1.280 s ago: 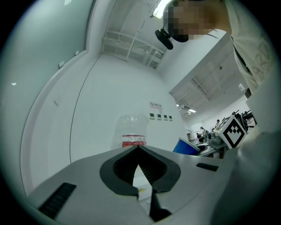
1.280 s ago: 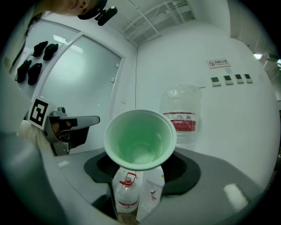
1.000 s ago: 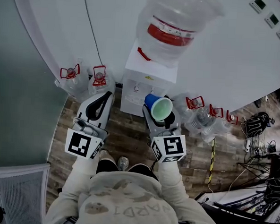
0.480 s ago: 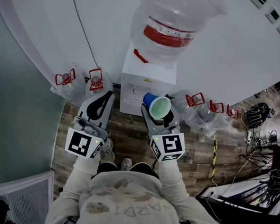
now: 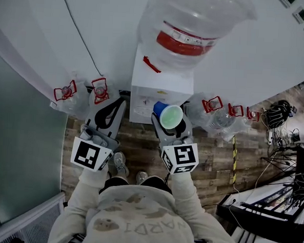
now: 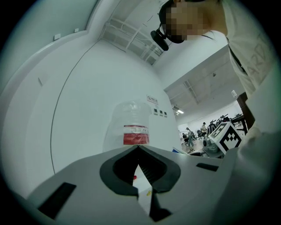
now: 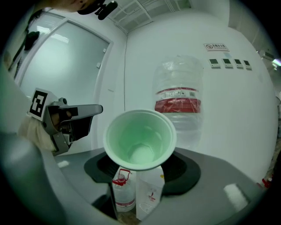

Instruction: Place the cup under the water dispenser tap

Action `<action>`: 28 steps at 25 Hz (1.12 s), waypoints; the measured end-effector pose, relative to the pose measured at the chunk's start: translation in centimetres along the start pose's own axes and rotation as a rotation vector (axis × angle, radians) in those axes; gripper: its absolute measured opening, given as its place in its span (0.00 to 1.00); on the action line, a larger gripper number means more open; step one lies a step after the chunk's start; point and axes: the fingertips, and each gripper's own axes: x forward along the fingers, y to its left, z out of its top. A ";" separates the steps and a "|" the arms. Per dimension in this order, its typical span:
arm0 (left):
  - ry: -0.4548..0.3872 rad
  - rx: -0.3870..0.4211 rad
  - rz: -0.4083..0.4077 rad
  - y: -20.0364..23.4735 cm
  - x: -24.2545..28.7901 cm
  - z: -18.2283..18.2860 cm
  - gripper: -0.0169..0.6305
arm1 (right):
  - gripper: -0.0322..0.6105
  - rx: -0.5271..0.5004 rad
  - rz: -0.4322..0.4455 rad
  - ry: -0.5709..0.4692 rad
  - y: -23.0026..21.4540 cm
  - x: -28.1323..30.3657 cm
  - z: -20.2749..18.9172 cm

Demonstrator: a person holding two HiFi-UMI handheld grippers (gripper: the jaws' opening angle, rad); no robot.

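A blue cup (image 5: 169,116) with a pale green inside sits upright between the jaws of my right gripper (image 5: 171,126), which is shut on it. The cup's open mouth (image 7: 140,138) fills the right gripper view. It hangs just in front of the white water dispenser (image 5: 158,95), whose big clear bottle (image 5: 191,28) with a red label stands on top. The dispenser's front (image 7: 149,193) shows below the cup; its tap is hidden. My left gripper (image 5: 113,103) is level beside the dispenser's left front, shut and empty, its fingertips (image 6: 138,148) meeting.
Spare water jugs with red caps stand on the wooden floor, two left of the dispenser (image 5: 66,92) (image 5: 100,87) and more on the right (image 5: 212,104). A curved white wall runs behind. Cables and equipment (image 5: 280,121) lie at the right. A glass partition closes the left.
Both grippers have moved forward towards the dispenser, the right one still carrying the cup. The dispenser and jugs now sit closer in the head view.
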 end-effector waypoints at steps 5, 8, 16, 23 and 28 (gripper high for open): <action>0.031 -0.007 -0.035 2.3 1.3 -2.0 0.04 | 0.49 0.030 -0.029 0.041 -0.2 2.6 -2.0; 0.039 -0.024 -0.051 3.5 2.2 -3.2 0.04 | 0.49 0.042 -0.042 0.069 -0.3 4.0 -3.3; 0.062 -0.069 -0.090 5.3 3.8 -6.9 0.04 | 0.49 0.078 -0.066 0.132 -0.6 7.1 -8.0; 0.140 -0.128 -0.087 6.0 4.1 -11.1 0.04 | 0.48 0.100 -0.085 0.185 -0.7 8.5 -13.4; 0.167 -0.144 -0.087 6.3 3.7 -14.5 0.04 | 0.48 0.099 -0.089 0.234 -0.5 9.5 -18.1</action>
